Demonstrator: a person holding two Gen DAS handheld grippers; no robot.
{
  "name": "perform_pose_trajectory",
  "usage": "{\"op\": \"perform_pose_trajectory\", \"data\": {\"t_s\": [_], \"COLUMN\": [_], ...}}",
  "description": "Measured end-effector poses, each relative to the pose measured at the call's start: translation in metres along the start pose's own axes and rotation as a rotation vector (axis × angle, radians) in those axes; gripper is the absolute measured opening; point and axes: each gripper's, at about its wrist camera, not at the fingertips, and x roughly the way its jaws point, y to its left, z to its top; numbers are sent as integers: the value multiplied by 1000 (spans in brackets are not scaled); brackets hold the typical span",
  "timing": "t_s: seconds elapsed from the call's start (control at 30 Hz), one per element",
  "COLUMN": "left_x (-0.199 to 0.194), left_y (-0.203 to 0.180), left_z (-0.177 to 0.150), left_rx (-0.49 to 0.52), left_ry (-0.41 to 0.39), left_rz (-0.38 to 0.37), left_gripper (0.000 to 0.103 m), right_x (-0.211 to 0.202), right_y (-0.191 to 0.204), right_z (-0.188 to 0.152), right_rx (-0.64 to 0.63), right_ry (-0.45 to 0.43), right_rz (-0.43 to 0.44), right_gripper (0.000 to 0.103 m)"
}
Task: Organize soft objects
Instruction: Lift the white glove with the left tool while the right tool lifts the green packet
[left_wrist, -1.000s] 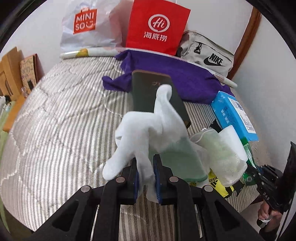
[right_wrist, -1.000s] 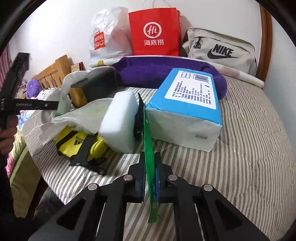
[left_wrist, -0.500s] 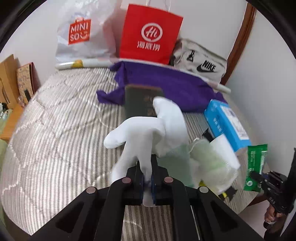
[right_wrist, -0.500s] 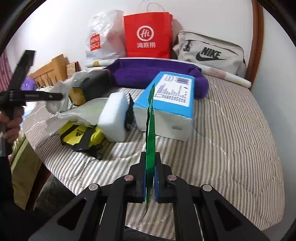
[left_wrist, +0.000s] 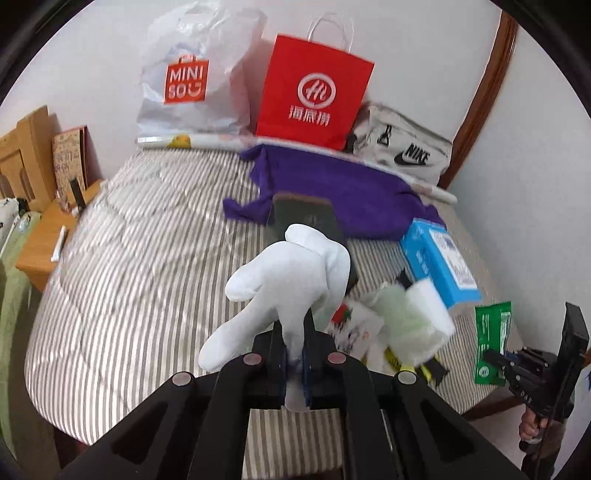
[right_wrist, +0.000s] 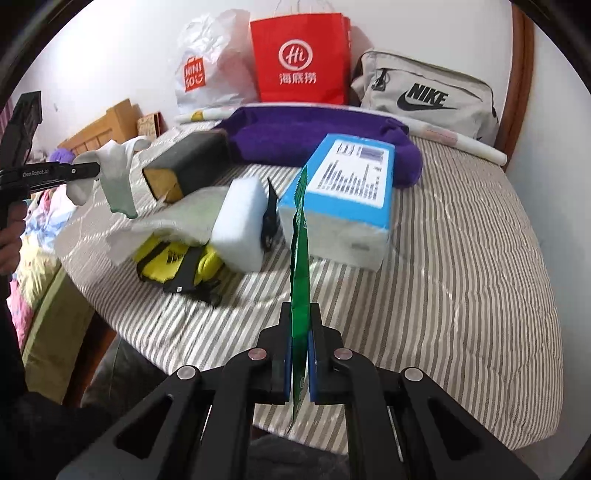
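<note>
My left gripper (left_wrist: 294, 363) is shut on a white glove (left_wrist: 288, 280), lifted above the striped bed (left_wrist: 147, 258); the right wrist view shows that glove (right_wrist: 114, 173) hanging from the left gripper (right_wrist: 96, 170) at far left. My right gripper (right_wrist: 298, 350) is shut on a flat green packet (right_wrist: 300, 258), held edge-on in the air; in the left wrist view the packet (left_wrist: 493, 341) stands at the right. On the bed lie a white sponge block (right_wrist: 242, 221), a pale green glove (left_wrist: 402, 317), a blue tissue pack (right_wrist: 347, 192) and a purple towel (right_wrist: 314, 136).
A dark box (right_wrist: 188, 166) lies beside the towel, a yellow and black item (right_wrist: 177, 262) under the sponge. Against the wall stand a red paper bag (left_wrist: 314, 88), a white Miniso bag (left_wrist: 188, 74) and a grey Nike bag (right_wrist: 424, 92). Left is a wooden bedside table (left_wrist: 55, 236).
The left gripper has closed tighter on the white glove and lifted it up off the pile. The right gripper has raised the green packet clear of the sponge and tissue pack.
</note>
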Motion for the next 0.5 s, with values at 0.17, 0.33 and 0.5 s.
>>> {"op": "perform_pose_trajectory", "data": {"t_s": [0.17,0.33,0.5], "left_x": [17,27,20], "left_y": [5,4,13], "left_z": [-19,-31,-36], "left_rx": [-17,-11,-18], "left_ry": [68,109,108], "left_rz": [0,-13,-15], "left_gripper": [6,6,6], "right_x": [7,5,1], "right_y": [0,2,4], "right_z": [-2,-2,-1], "right_rx": [18,18,26], "right_ry": [45,58,58], "right_rz": [1,-14,-20], "right_gripper": [7,7,7]}}
